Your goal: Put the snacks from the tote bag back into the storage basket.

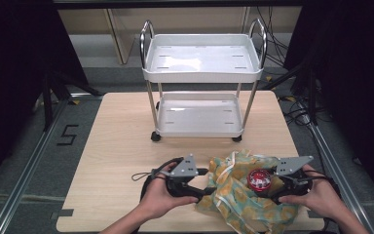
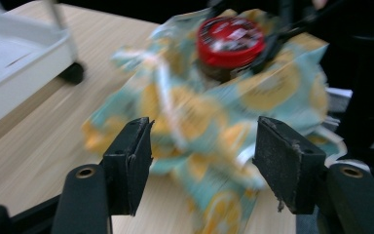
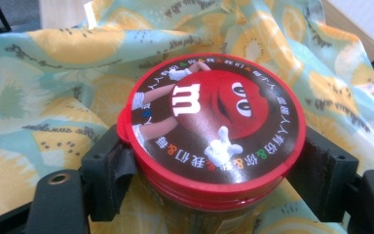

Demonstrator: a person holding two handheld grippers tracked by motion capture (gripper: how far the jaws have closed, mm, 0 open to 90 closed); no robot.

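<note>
One red-lidded jar [image 3: 214, 141] sits clamped inside the right claw [image 3: 214, 180].

Black tongs [image 1: 205, 187] (2, trailing cables) topped with grey triangular plates.

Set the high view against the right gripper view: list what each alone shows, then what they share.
High view alone: the white two-shelf cart, the wooden table, the person's hands and the left gripper.
Right gripper view alone: the cartoon print on the jar's red lid, and the pads pressed against the jar below its rim.
Both: the red-lidded jar, the fruit-print bag around it, and the right gripper.
</note>
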